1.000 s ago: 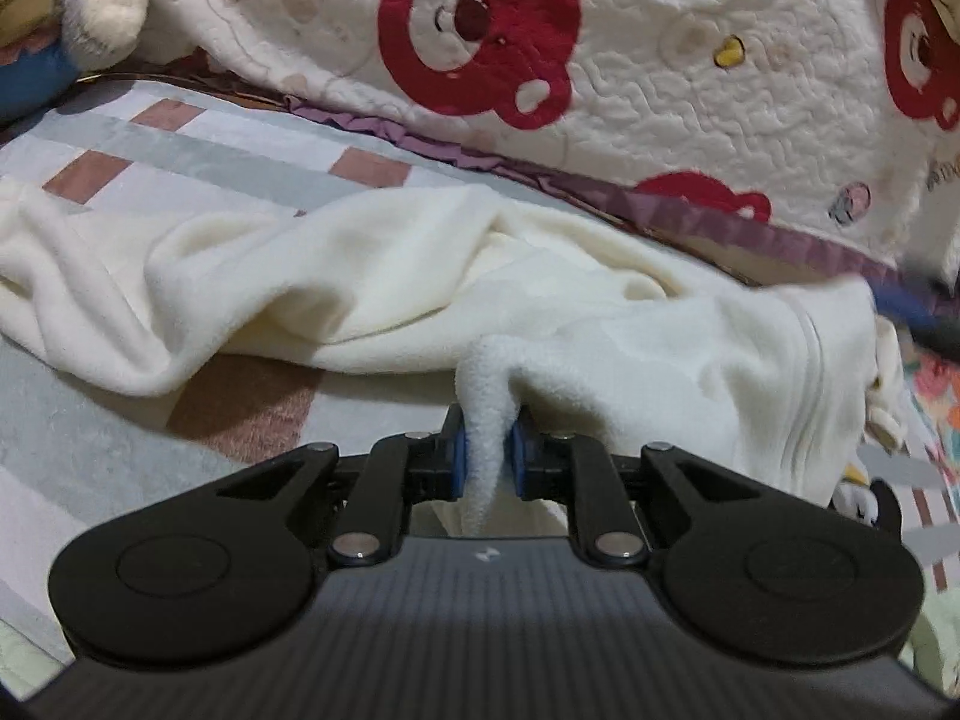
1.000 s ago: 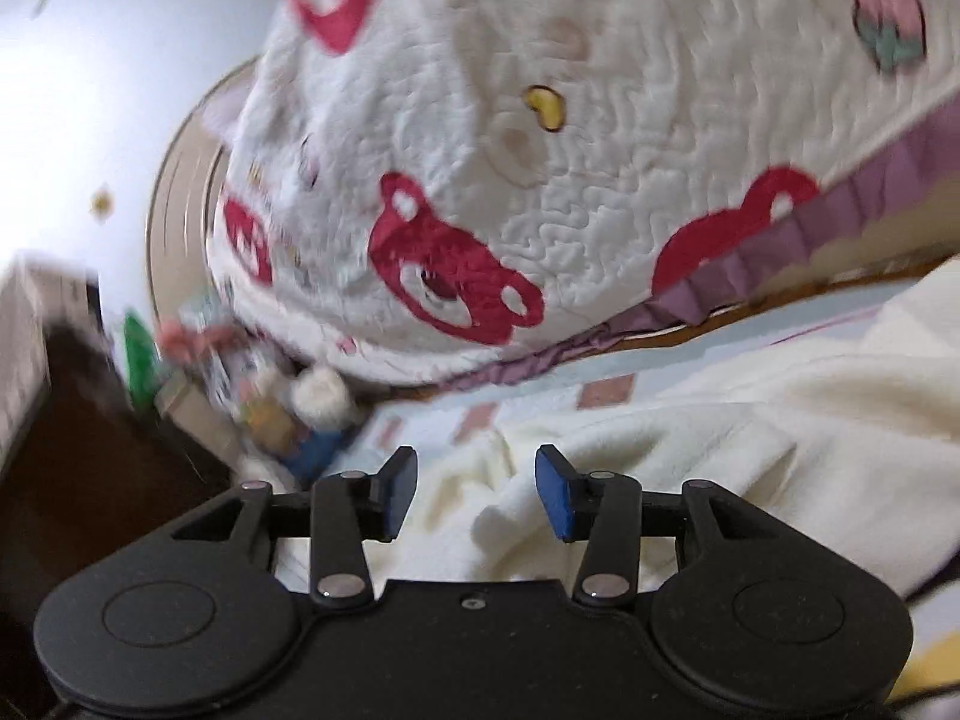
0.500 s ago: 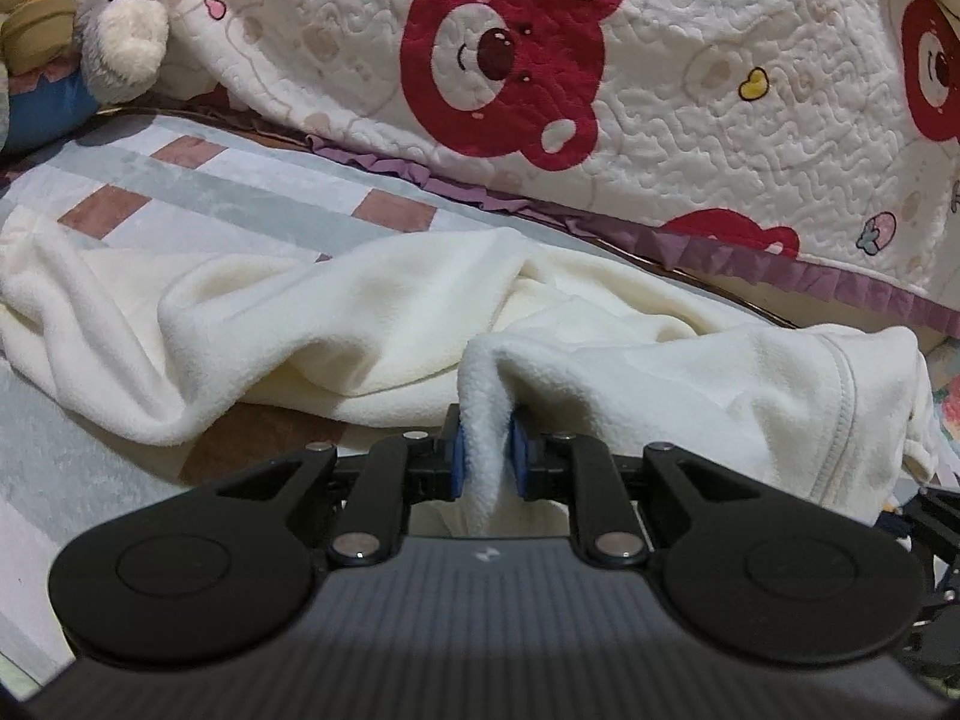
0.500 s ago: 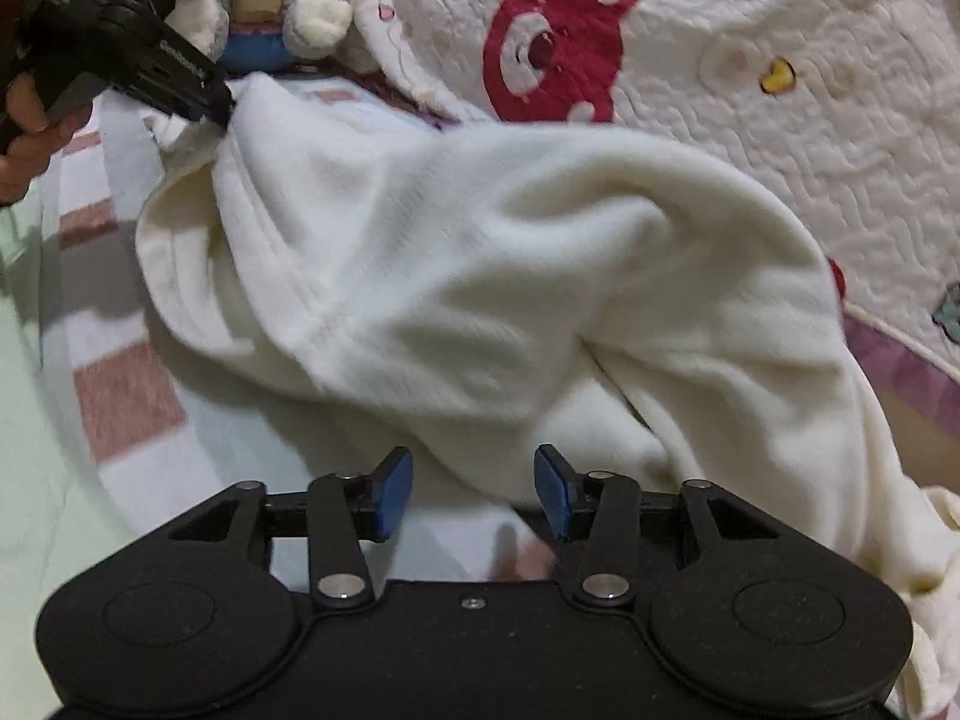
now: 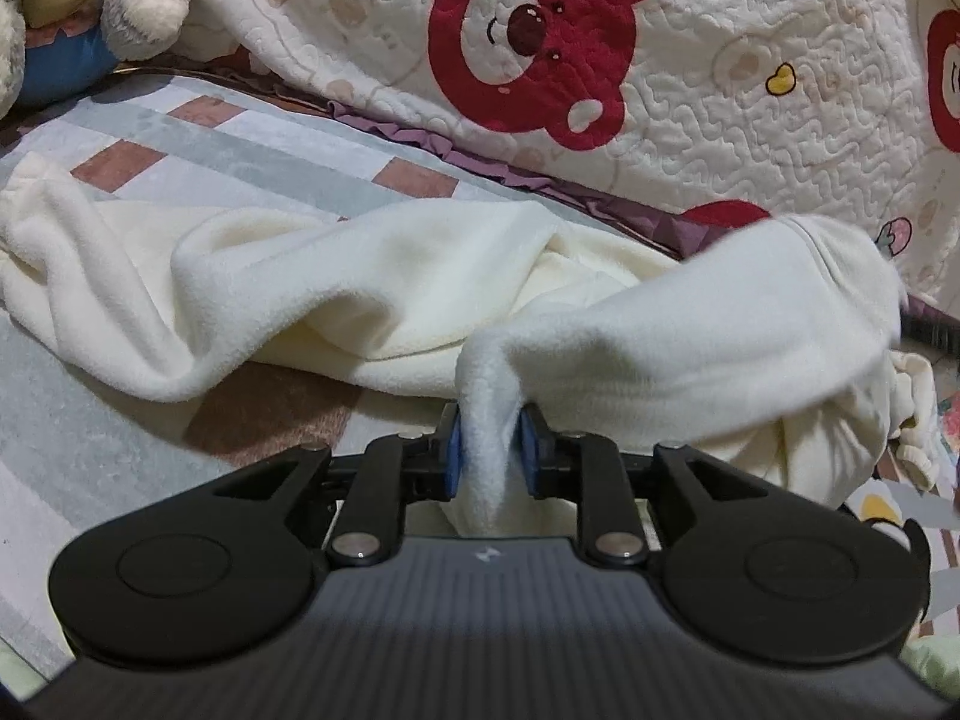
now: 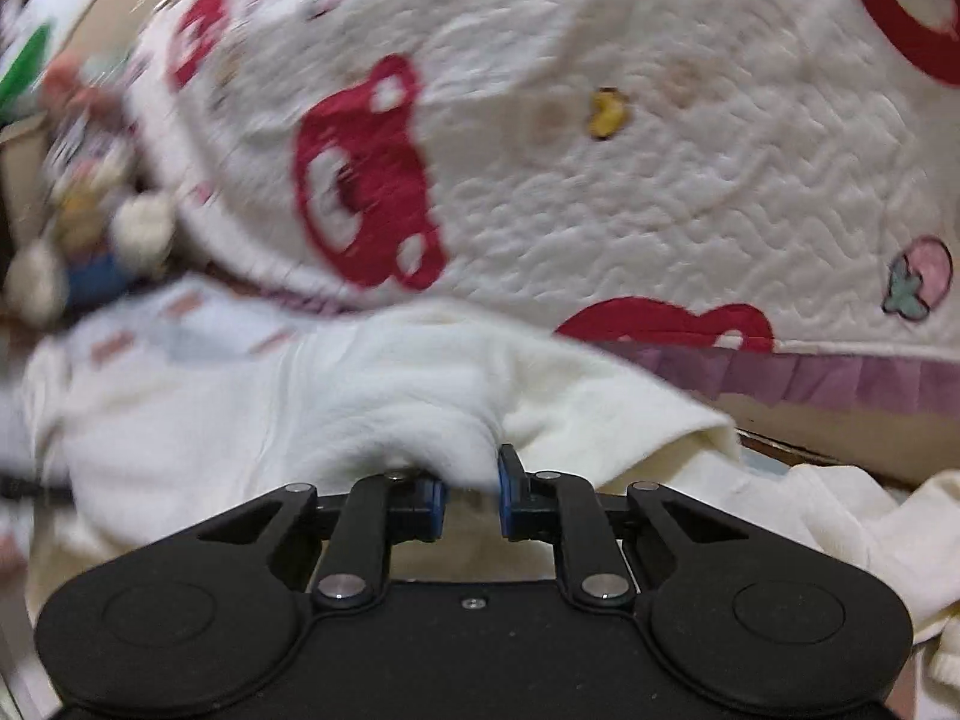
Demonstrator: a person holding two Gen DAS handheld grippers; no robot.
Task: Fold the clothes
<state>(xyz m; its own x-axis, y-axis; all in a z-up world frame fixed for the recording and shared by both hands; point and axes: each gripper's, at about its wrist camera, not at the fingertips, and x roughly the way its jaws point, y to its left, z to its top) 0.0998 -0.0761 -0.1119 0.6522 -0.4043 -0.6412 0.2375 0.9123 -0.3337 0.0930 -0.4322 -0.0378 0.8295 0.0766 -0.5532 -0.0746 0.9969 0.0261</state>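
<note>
Pinching folds of a cream fleece (image 5: 372,276), the left gripper (image 5: 487,450) holds while the right gripper (image 6: 471,495) has just closed on it. Rumpled, it lies on a striped bed (image 5: 72,420), hemmed by a bear quilt (image 5: 690,90); bare bed leftward.

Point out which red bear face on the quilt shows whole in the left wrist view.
The big central red bear face: eyes, snout, both ears visible. The others are cut off.

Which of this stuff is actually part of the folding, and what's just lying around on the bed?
In use:
cream fleece
left gripper, shut on a fold of it
right gripper, fingers just closed on the fleece

Just lying about:
bear quilt
plush toy
striped sheet
</note>
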